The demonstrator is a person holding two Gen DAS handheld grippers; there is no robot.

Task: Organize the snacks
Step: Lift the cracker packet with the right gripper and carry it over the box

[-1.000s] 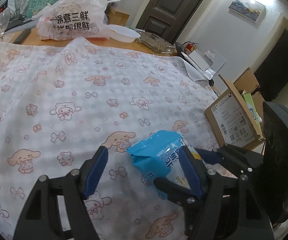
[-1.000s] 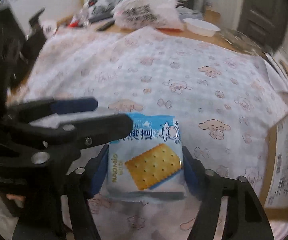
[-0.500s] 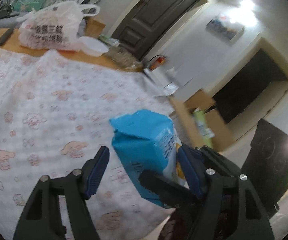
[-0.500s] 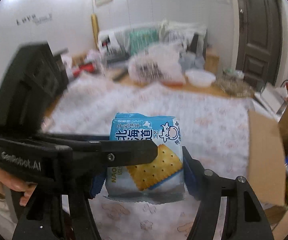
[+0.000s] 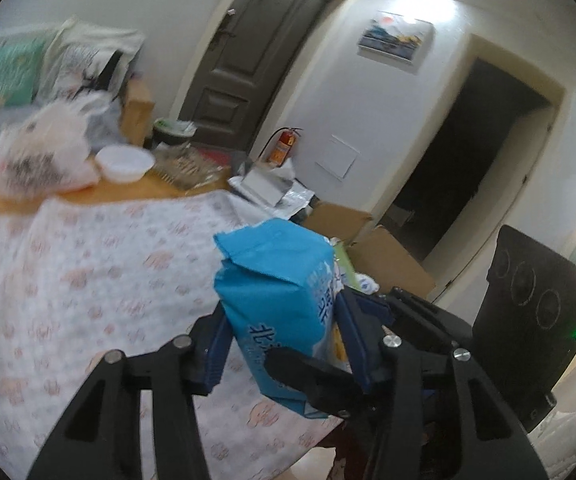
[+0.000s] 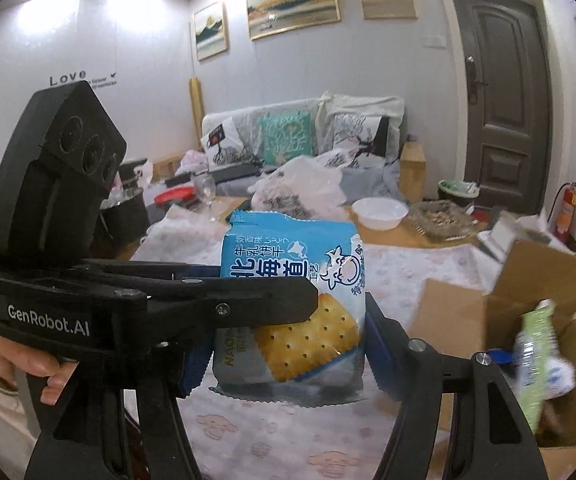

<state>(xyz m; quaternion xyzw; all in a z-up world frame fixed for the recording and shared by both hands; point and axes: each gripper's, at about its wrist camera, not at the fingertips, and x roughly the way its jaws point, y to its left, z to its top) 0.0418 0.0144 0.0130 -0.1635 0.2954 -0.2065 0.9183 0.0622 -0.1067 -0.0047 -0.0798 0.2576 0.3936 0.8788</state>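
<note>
Cracker packet held in the air by both claws

The blue cracker packet (image 6: 292, 304) hangs above the near edge of the table (image 6: 400, 268), clamped upright between the right claw's (image 6: 288, 344) blue pads. The left claw (image 5: 283, 344) grips it too, one finger crossing its front. An open cardboard box (image 6: 488, 320) with snacks stands just beside the table's right edge.

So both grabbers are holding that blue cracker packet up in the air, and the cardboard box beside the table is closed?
Not quite: the brown cardboard box is open, flaps up, with a green snack packet inside, as the right wrist view shows. Both grippers do hold the blue cracker packet aloft.
</note>
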